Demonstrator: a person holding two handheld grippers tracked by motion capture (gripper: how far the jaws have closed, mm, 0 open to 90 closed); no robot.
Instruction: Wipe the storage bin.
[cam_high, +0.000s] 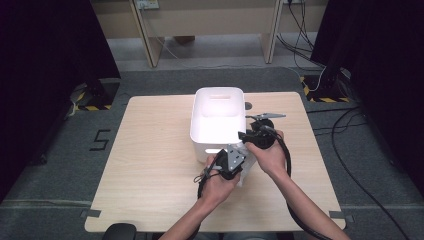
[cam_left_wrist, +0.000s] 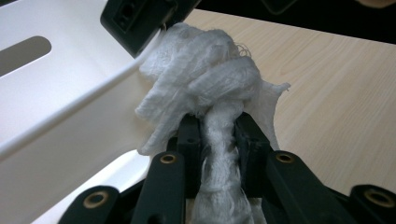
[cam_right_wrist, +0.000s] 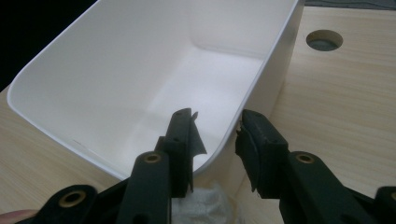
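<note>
A black "5" (cam_high: 101, 140) marks the floor beside the table (cam_high: 150, 165).

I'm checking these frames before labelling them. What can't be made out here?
- High view: the white cloth is mostly covered by the left gripper and hands.
- Left gripper view: the cloth's lower end is cut off by the bottom edge.
- Right gripper view: whether the right gripper pinches the bin wall or just straddles it.
</note>
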